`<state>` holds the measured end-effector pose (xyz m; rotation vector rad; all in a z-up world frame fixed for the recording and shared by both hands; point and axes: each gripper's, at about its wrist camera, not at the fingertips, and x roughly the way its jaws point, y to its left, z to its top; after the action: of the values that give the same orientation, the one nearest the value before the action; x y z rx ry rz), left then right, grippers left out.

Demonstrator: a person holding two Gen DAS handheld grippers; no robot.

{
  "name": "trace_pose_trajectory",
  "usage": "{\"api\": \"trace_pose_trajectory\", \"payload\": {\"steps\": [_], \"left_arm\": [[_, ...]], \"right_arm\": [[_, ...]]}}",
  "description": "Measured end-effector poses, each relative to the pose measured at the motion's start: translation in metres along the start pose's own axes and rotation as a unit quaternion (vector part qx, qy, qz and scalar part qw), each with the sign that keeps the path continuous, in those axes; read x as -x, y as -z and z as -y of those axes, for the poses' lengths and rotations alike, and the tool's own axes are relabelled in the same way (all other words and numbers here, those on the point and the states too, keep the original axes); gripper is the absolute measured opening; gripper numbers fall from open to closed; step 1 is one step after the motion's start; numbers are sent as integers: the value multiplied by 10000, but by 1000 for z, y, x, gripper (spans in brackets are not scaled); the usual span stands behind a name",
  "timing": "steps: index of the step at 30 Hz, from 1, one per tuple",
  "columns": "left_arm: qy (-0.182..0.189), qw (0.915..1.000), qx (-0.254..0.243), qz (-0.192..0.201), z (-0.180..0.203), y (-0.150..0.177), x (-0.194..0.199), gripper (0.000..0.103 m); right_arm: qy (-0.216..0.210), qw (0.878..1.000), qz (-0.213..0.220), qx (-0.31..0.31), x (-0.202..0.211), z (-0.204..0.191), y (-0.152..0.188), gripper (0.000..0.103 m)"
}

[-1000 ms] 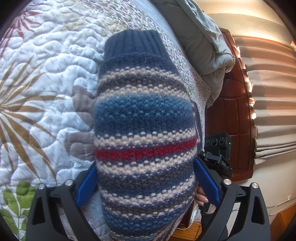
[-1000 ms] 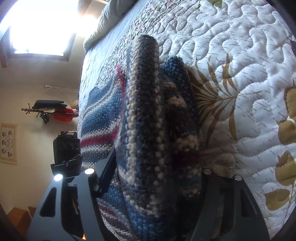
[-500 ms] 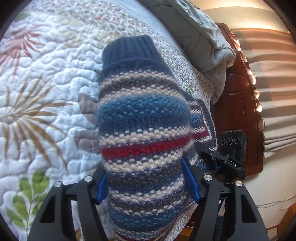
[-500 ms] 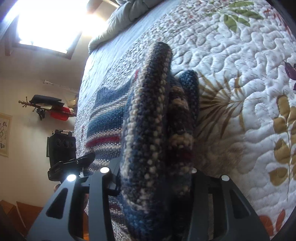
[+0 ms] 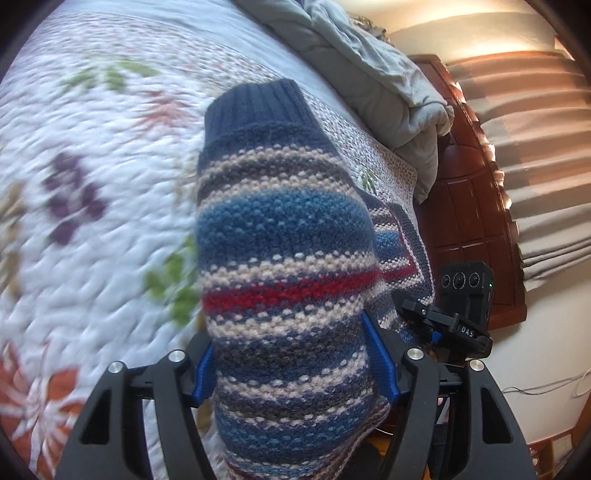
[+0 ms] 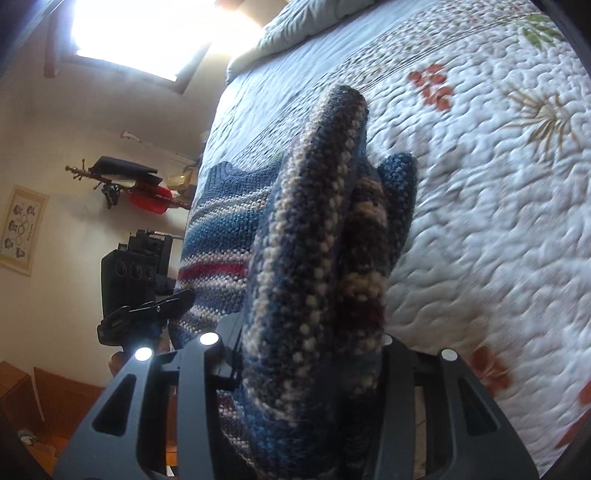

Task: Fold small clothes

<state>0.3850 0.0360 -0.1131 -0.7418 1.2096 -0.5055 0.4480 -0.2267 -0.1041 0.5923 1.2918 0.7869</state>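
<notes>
A small striped knit sweater, blue, cream, grey and one red band with a navy ribbed cuff, hangs between the fingers of my left gripper, which is shut on it above the quilt. The rest of the sweater trails to the right toward the other gripper. In the right wrist view my right gripper is shut on a bunched fold of the same sweater; its body stretches left to the left gripper's black body. Both fingertip pairs are mostly hidden by knit.
A white quilt with leaf and flower prints covers the bed below. A grey duvet is piled at the bed's far end beside a dark wooden headboard. A bright window and wall rack lie left.
Both grippers have closed tighter on the sweater and carried it across the quilt; the quilt pattern under it has shifted, and the view is blurred by motion.
</notes>
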Motion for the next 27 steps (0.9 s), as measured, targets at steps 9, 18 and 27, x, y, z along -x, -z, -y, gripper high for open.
{"api": "trace_pose_trajectory", "payload": {"steps": [9,18,27], "left_arm": [[-170,9996,210,107,-74,59,51,68],[10,9985,533,130,-127,82,46,70],[-218,9966,441,653,-128,94,80,82]], "right_arm": [[85,9991,-379,156,-75,-41,54,40],[118,9980,-619,45,-124,-44,63,43],[326,9982,-500,101,-97,-42,50,73]]}}
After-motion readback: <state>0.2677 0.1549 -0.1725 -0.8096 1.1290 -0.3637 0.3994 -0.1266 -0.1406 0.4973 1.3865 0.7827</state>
